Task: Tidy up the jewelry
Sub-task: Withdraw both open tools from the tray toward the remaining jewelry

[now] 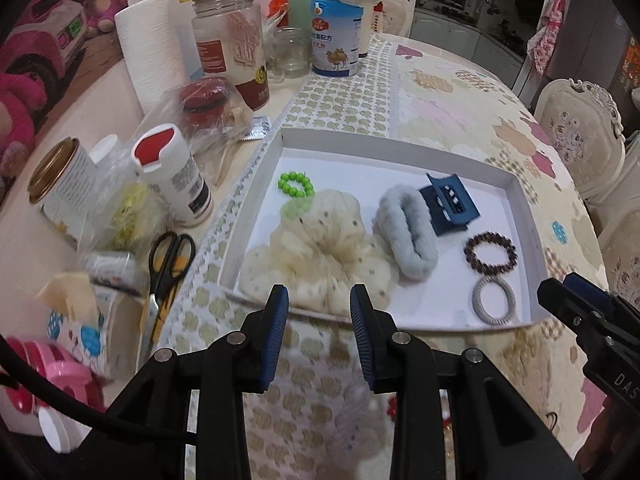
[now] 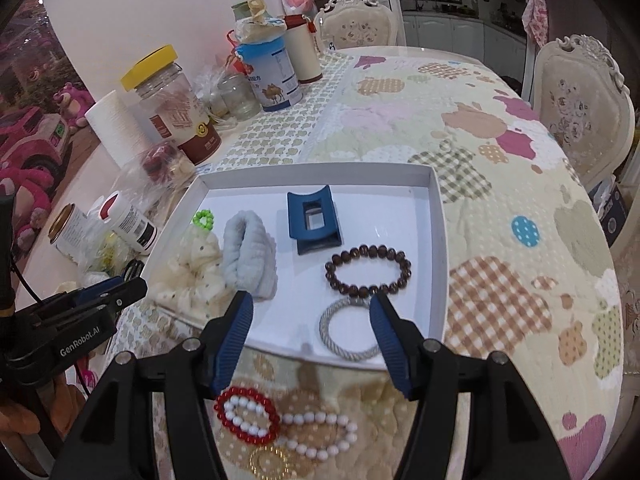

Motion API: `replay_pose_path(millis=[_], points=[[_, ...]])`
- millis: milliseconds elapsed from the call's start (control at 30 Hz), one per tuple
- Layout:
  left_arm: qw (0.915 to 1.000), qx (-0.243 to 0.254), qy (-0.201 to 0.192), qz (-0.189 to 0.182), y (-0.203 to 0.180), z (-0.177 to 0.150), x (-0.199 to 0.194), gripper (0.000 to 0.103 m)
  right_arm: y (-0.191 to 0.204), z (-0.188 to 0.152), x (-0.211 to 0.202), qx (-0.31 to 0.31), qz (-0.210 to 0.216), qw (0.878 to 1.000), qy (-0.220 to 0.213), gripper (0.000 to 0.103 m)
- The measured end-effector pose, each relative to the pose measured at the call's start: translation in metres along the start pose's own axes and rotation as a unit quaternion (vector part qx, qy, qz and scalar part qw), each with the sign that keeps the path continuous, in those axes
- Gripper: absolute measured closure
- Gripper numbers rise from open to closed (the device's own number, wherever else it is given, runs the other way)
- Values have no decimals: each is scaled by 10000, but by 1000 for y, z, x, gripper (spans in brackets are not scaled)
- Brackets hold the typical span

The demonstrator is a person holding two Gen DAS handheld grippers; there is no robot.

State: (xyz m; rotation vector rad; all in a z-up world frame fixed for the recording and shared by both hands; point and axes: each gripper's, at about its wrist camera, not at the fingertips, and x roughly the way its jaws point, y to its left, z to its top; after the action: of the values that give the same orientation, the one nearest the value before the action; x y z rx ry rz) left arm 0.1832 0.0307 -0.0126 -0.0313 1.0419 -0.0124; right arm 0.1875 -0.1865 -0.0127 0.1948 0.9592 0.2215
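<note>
A shallow white cardboard tray (image 2: 439, 240) sits on the quilted counter (image 2: 500, 168). It holds green beads (image 2: 203, 219), a gauzy cream scrunchie (image 2: 192, 276), a fuzzy grey scrunchie (image 2: 252, 256), a blue plastic clip (image 2: 314, 220), a brown bead bracelet (image 2: 368, 270) and a woven silver ring (image 2: 348, 332). Red (image 2: 244, 420), white (image 2: 320, 432) and gold (image 2: 272, 462) bracelets lie nearer, outside it. Both the left hand-held gripper (image 1: 319, 300) and the right hand-held gripper (image 2: 311, 308) gape empty.

A home dining room: quilted tablecloth (image 2: 500, 160), ornate upholstered chairs (image 2: 580, 108), food jars (image 1: 230, 40), kitchen cabinets (image 2: 452, 28) beyond.
</note>
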Motion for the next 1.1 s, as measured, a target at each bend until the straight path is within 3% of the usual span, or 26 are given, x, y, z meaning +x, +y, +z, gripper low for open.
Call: replay_pose_path(millis=[633,1100], points=[[10000,62,59,-50,-22,-61,-38,72,-18,-49,-66,-49,-177,9998,-97,36],[9992,-166,355,-19,-13,-92,-35,72,-57,-87,-98,-1,-363,9993,-10,36]])
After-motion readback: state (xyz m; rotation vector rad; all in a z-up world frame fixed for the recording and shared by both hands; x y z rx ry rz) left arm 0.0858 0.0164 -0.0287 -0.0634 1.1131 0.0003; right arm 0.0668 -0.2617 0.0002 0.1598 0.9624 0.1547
